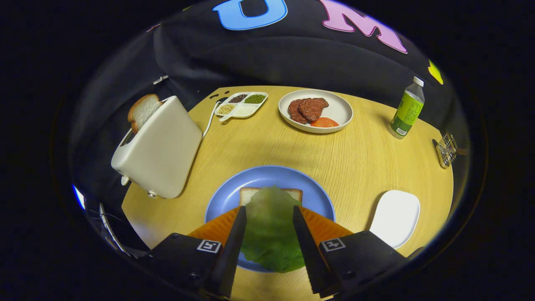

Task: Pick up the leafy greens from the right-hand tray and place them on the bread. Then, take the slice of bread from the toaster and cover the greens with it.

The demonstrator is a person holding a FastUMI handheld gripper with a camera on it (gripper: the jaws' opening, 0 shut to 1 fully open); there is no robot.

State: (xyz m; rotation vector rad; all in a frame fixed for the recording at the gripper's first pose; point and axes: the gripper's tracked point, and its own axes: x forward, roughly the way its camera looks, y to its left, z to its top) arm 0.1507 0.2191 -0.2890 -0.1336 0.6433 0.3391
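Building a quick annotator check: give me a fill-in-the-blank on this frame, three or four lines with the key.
1. The lettuce leaf sits between the gripper fingers, over the slice of ____ on the blue plate.
2. A bread slice sticks up out of the ____.
3. The white plate holds meat patties and a slice of ____.

Missing words: bread; toaster; tomato

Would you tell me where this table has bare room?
Broad bare wood lies between the blue plate, white meat plate and green bottle. It is crowded between the white toaster and blue plate. The gripper holds lettuce.
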